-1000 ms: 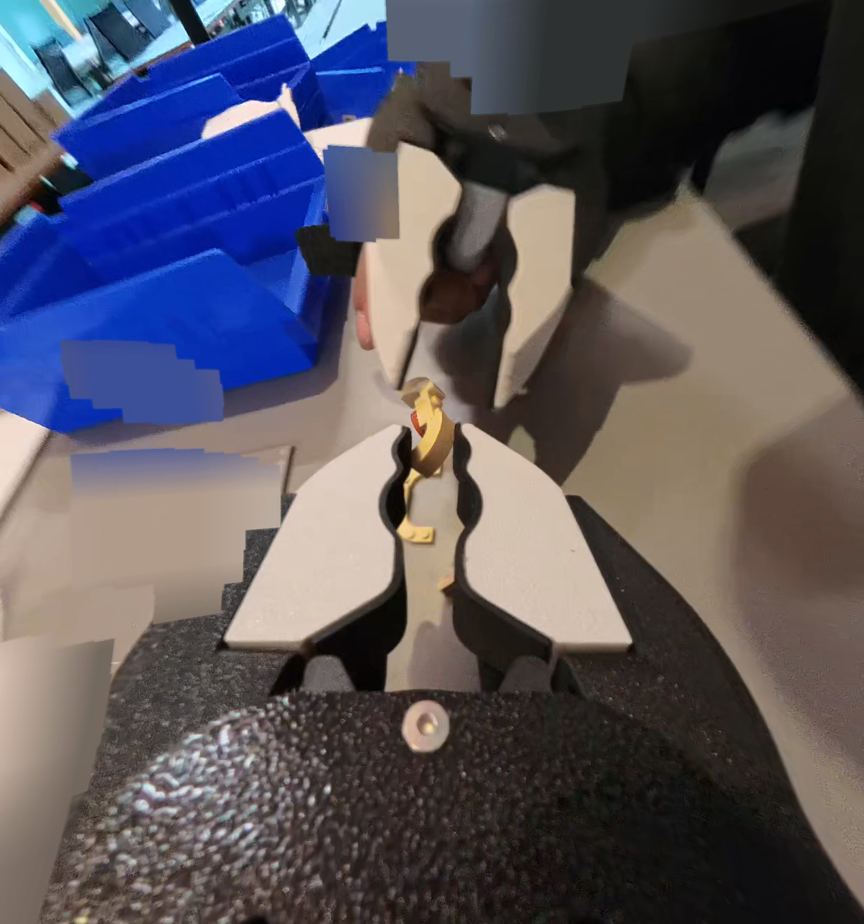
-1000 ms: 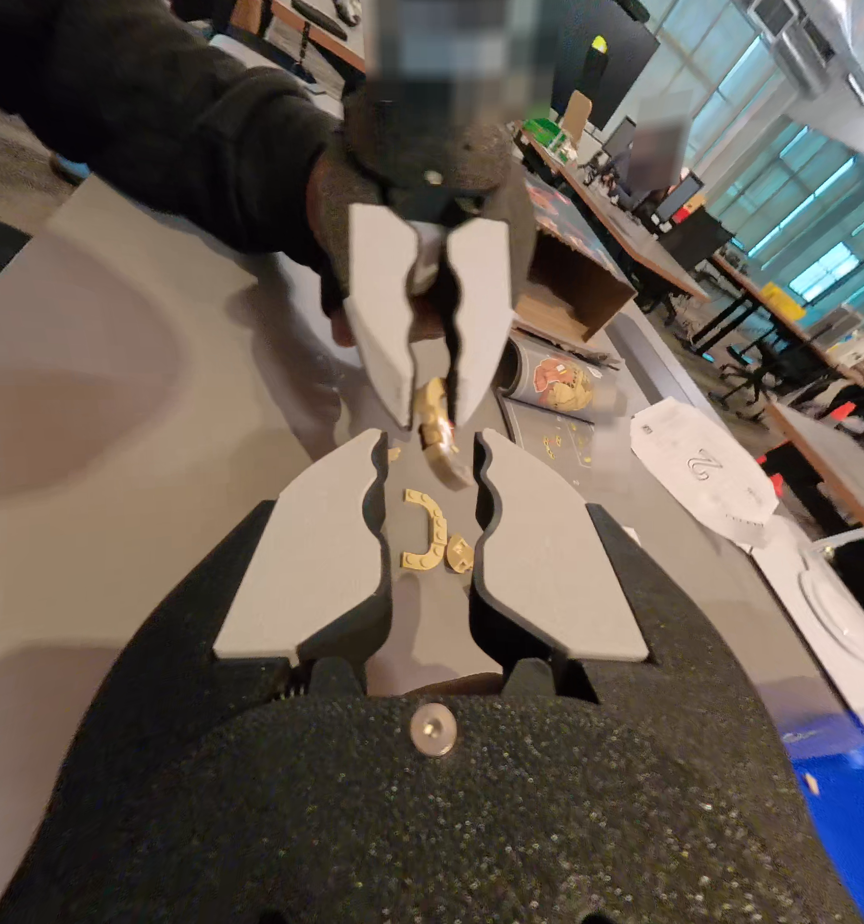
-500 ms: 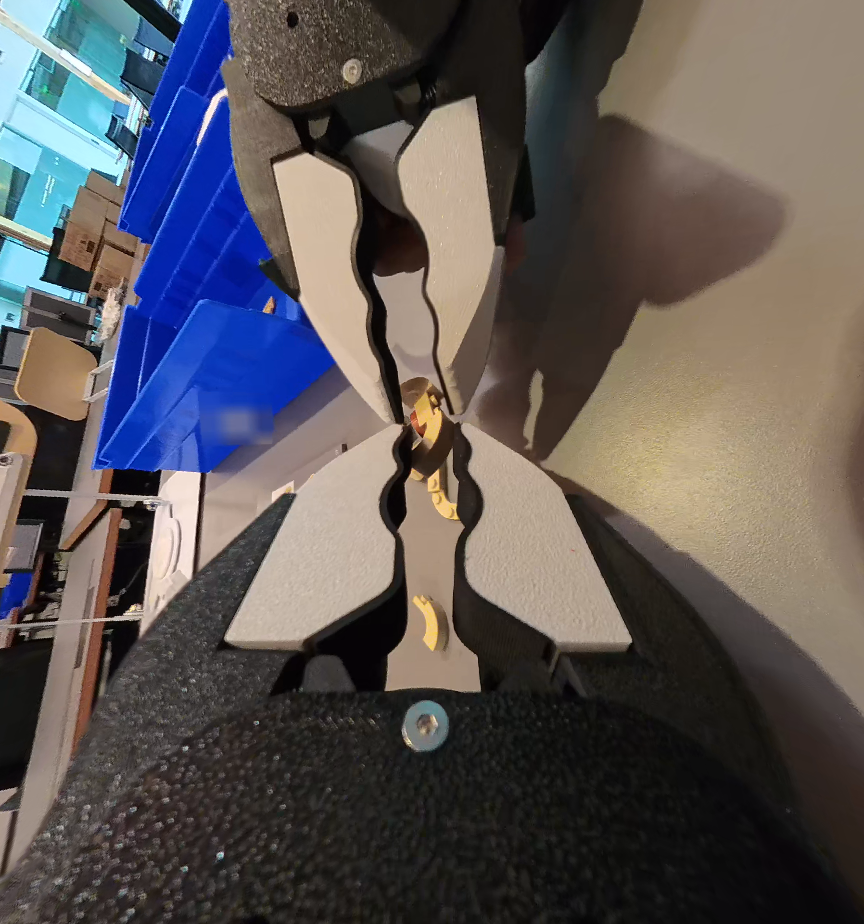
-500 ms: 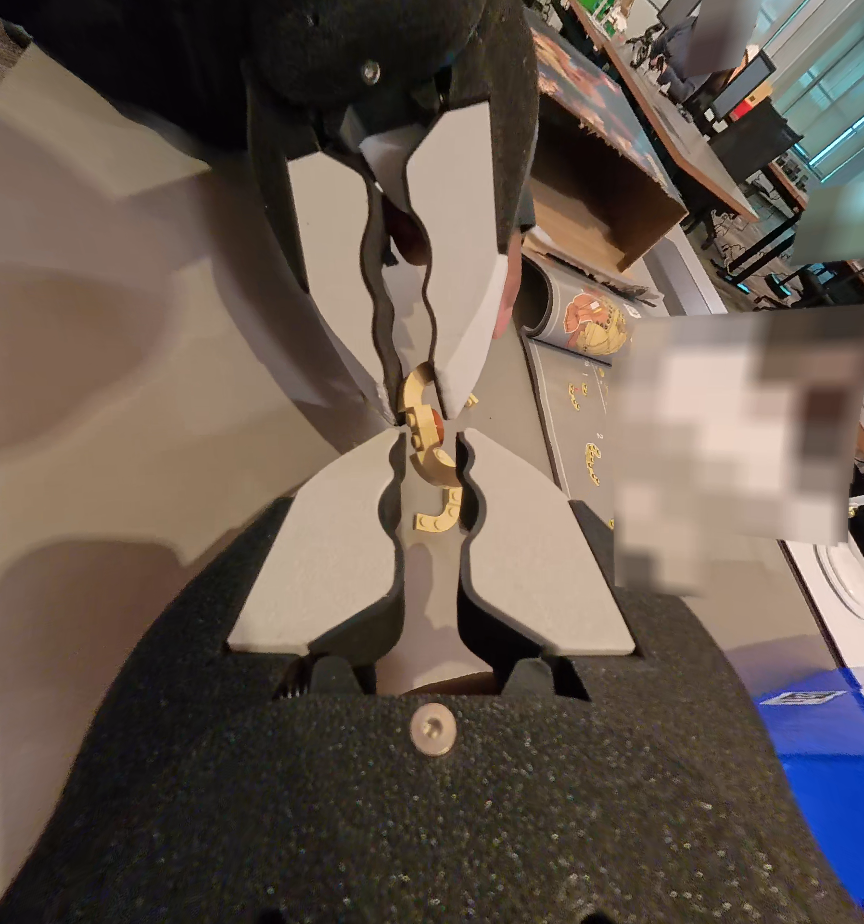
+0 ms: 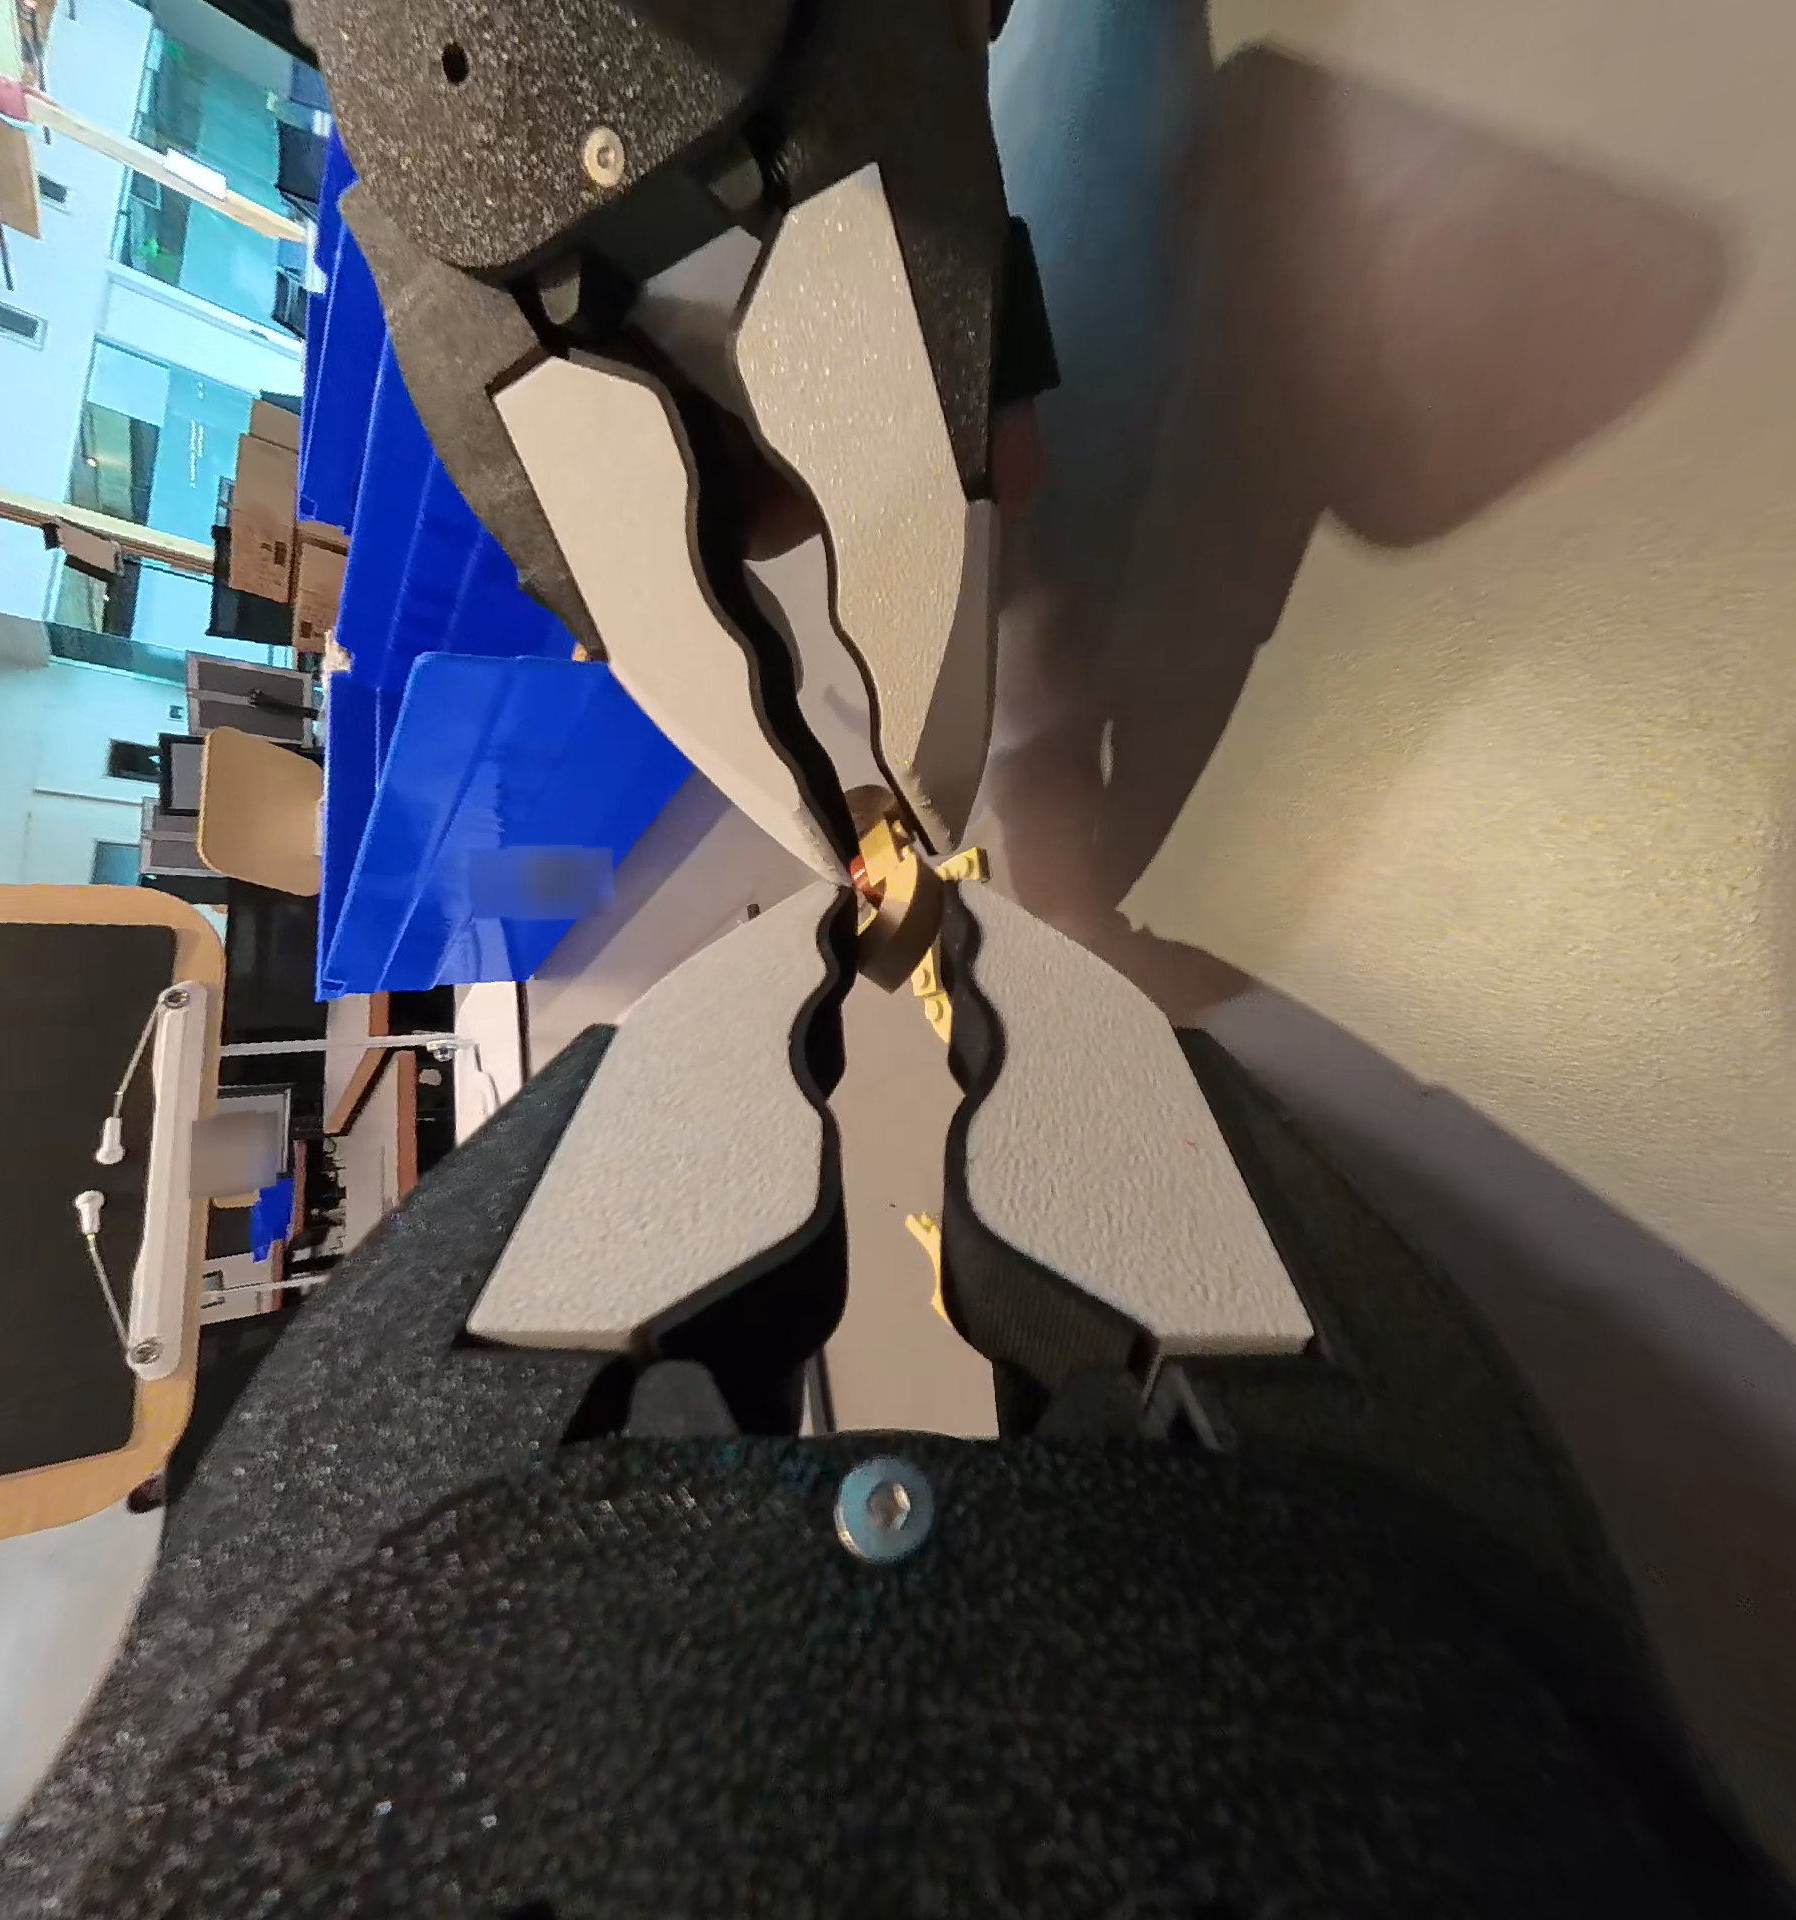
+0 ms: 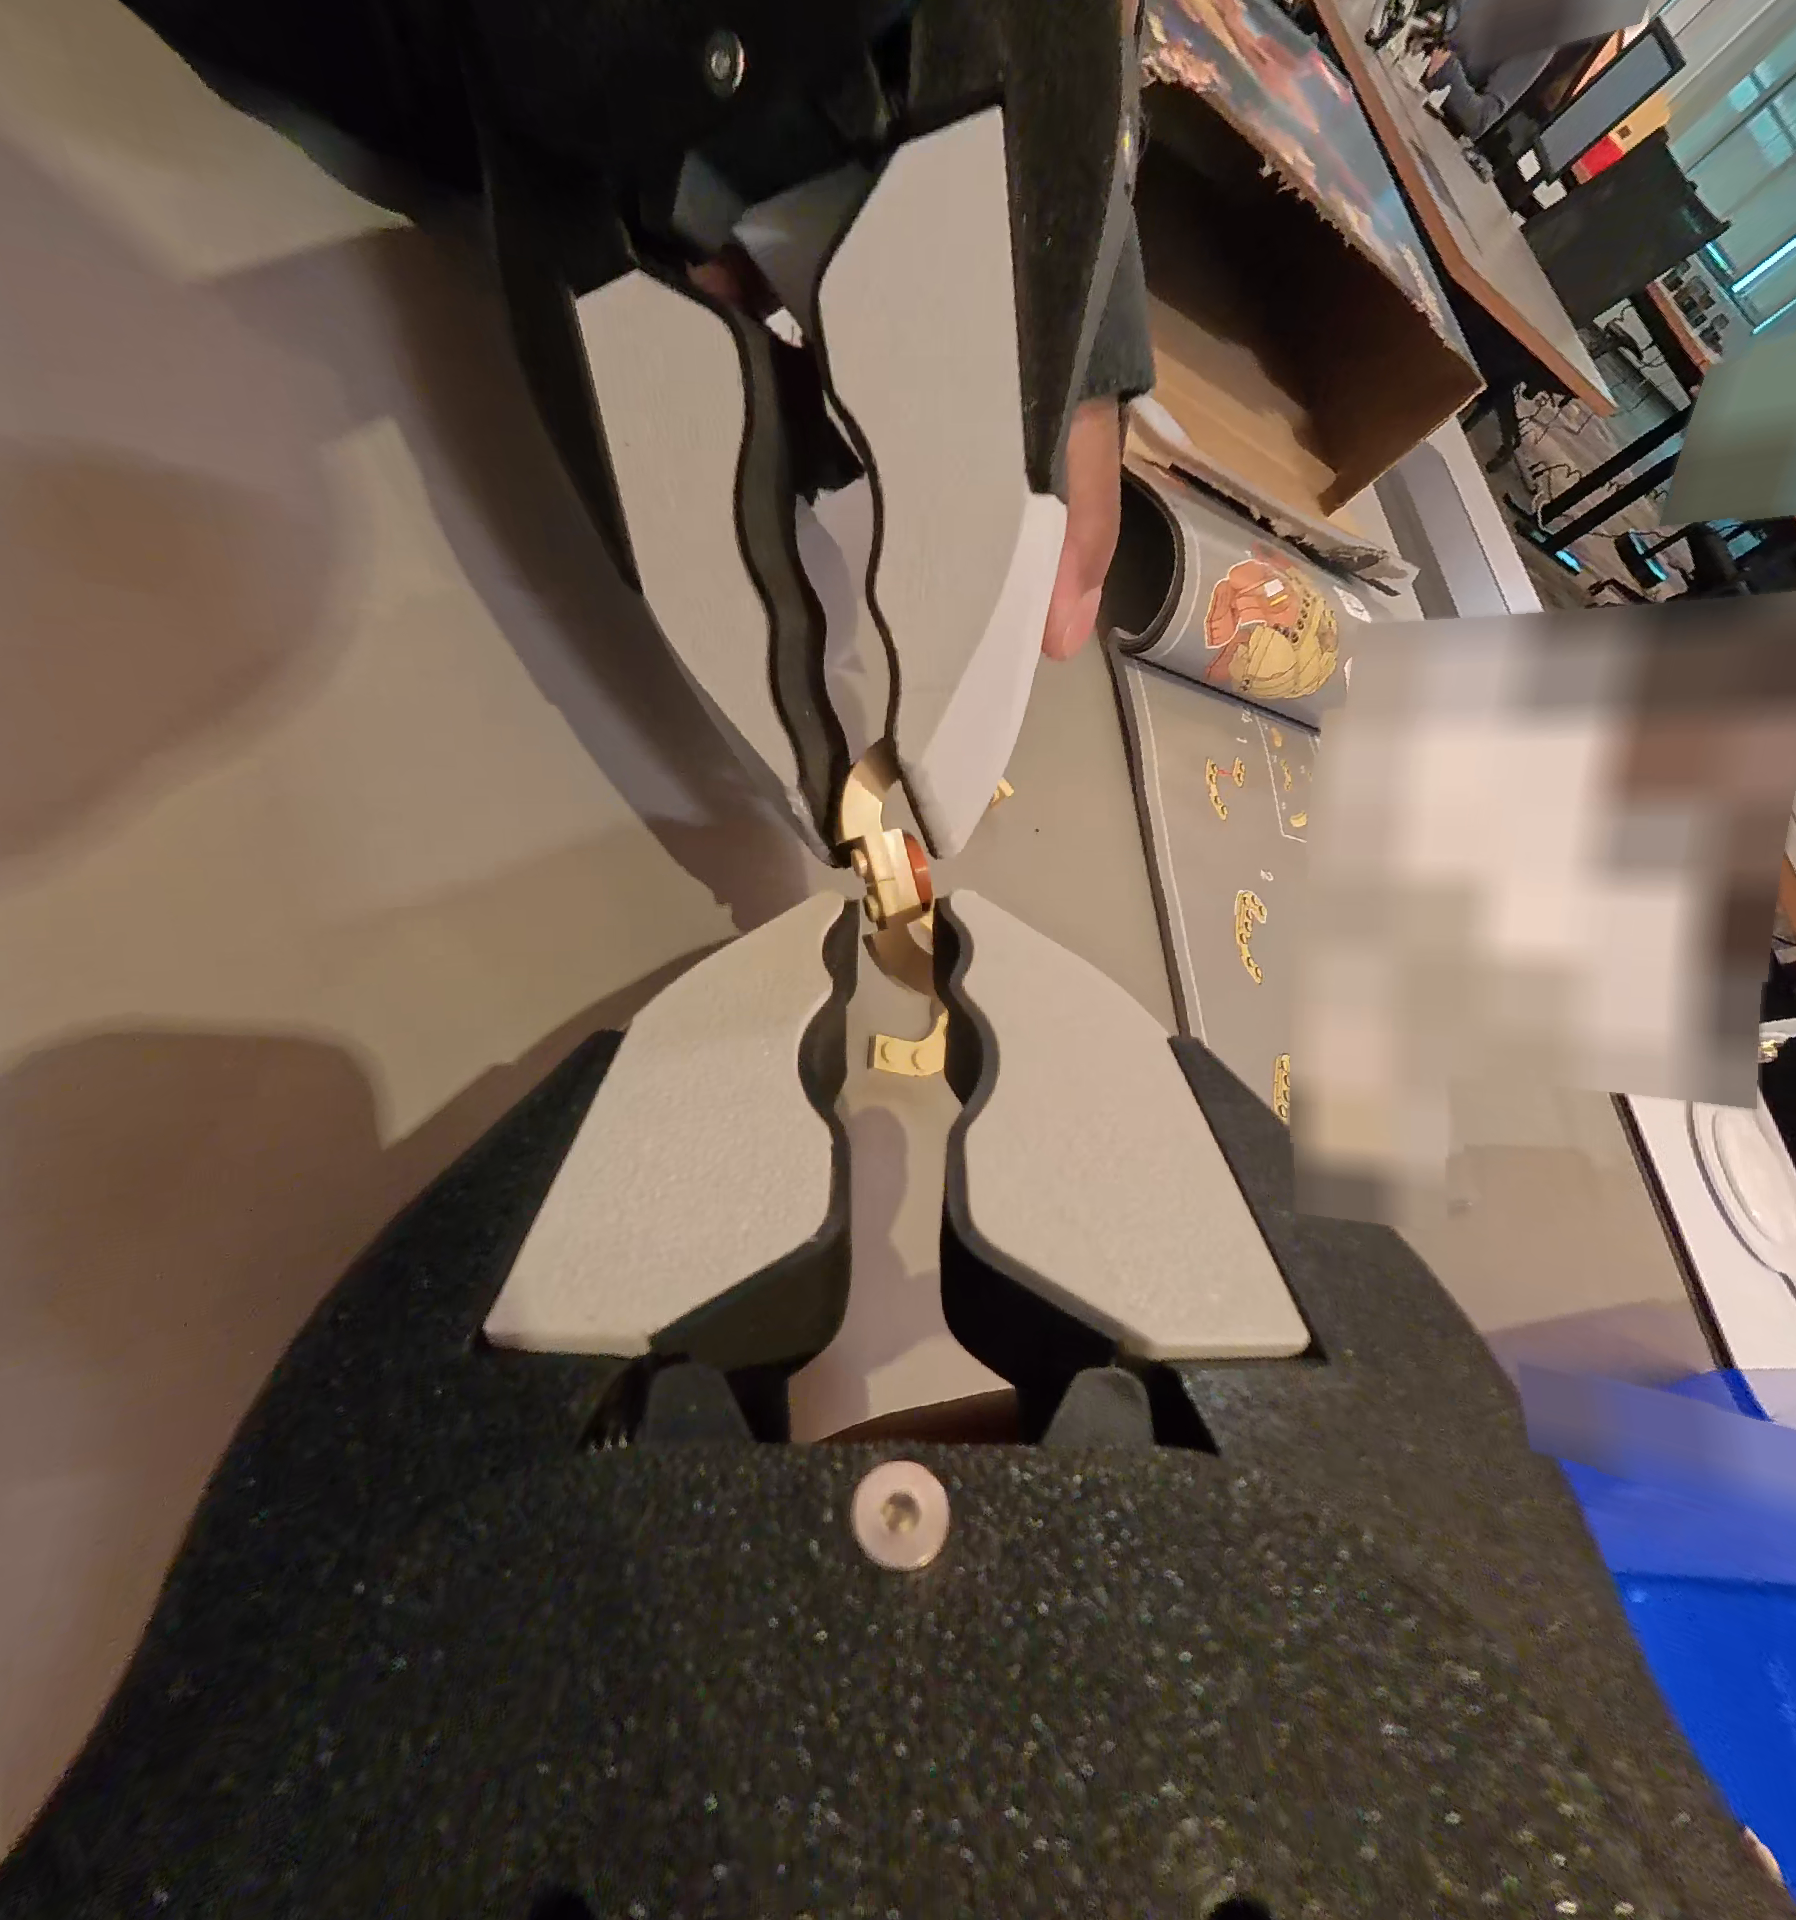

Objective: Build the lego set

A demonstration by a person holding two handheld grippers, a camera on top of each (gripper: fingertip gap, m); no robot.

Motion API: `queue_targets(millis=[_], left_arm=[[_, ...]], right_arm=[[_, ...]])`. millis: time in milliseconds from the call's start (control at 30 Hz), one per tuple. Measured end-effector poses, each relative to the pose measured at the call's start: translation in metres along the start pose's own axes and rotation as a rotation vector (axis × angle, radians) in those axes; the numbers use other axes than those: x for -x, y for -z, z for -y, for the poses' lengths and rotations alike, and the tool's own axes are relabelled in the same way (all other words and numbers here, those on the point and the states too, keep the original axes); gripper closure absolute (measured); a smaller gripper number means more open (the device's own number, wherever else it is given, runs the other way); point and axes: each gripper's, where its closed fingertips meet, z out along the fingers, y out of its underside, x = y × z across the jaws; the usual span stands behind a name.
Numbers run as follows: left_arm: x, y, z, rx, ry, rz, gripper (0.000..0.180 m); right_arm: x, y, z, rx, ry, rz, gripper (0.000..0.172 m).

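Where the two grippers meet tip to tip at frame centre, a small tan brick assembly (image 5: 889,899) with a reddish round piece is pinched from both ends: the left gripper (image 5: 899,925) has its narrowly parted jaws pressed on the lower curved part, the right gripper (image 6: 894,935) likewise on its end. Loose tan curved pieces (image 6: 909,1051) lie on the grey table (image 6: 250,727) beneath, blue bins (image 5: 478,810) stand at left, and an open booklet (image 6: 1237,790) lies at right, beside a cardboard box (image 6: 1289,343).
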Motion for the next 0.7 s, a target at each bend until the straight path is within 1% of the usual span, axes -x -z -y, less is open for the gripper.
queue_targets(millis=[400,600,700], left_arm=[[-0.0056,-0.0004,0.0096,-0.016,-0.072,-0.007,0.166],[-0.0053,-0.0006,0.0098,-0.026,-0.047,-0.008,0.166],[-0.0042,-0.0018,0.0071,-0.028,-0.008,-0.007,0.166]], right_arm=[[0.0062,-0.0017,-0.0025,0.019,0.036,0.024,0.161],[0.0056,-0.0013,-0.0025,0.028,0.038,0.019,0.161],[0.0025,-0.0028,-0.0046,0.031,0.0,0.007,0.16]])
